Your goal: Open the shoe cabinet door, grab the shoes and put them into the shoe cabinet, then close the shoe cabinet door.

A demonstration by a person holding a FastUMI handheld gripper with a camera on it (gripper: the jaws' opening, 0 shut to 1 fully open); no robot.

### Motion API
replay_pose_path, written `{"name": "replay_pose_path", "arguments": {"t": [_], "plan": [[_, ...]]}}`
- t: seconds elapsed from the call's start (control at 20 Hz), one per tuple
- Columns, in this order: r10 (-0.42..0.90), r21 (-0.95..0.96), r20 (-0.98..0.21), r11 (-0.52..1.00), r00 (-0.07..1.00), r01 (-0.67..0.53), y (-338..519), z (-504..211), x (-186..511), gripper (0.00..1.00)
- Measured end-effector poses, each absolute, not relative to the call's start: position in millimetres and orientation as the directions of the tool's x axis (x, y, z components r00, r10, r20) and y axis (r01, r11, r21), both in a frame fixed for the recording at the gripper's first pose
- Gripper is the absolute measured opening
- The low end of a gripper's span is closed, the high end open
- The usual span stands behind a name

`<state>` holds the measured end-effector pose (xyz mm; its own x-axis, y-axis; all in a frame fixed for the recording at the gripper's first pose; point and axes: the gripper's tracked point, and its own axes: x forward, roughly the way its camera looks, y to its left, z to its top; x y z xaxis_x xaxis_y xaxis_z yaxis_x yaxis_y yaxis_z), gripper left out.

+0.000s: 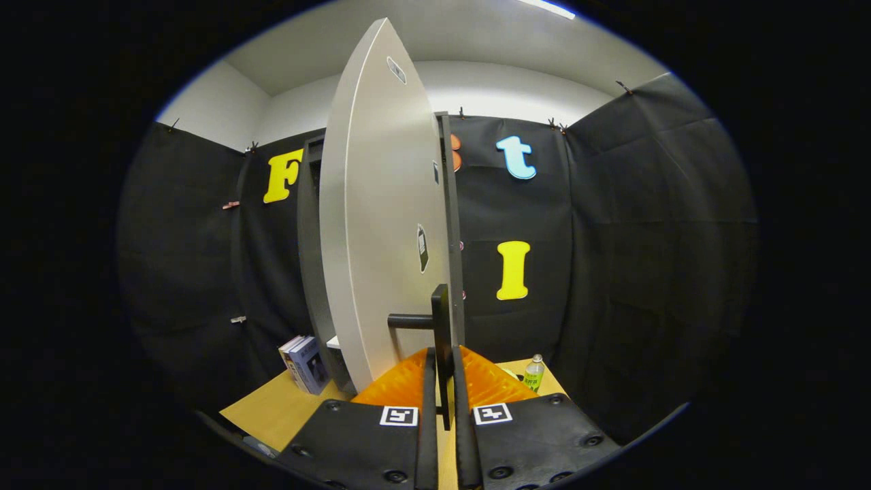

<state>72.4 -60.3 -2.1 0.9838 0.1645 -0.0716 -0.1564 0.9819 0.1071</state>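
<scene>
The shoe cabinet's pale door (378, 224) stands swung out toward me, seen nearly edge-on, with the dark cabinet body (309, 272) behind it on the left. A black bar handle (441, 340) juts from the door's lower edge. My gripper (441, 381) is shut on that handle, both fingers pressing its vertical bar from either side. The cabinet's inside is hidden behind the door.
A wooden table top (272, 408) lies below. Two books (304, 363) stand at the cabinet's left foot. A small green-labelled bottle (534, 373) stands to the right, just beyond my fingers. Black cloth walls close in on all sides.
</scene>
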Motion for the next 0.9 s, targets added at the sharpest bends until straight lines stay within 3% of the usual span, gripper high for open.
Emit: {"name": "replay_pose_path", "arguments": {"t": [0.2,0.5,0.9], "plan": [[0.139,0.130,-0.069,0.983,0.988,-0.129,-89.7,-0.1,68.9,0.15],[0.218,0.196,-0.069,0.960,0.973,-0.201,-89.8,4.5,61.5,0.15],[0.158,0.175,-0.079,0.974,0.984,-0.142,-89.8,4.7,42.2,0.15]]}}
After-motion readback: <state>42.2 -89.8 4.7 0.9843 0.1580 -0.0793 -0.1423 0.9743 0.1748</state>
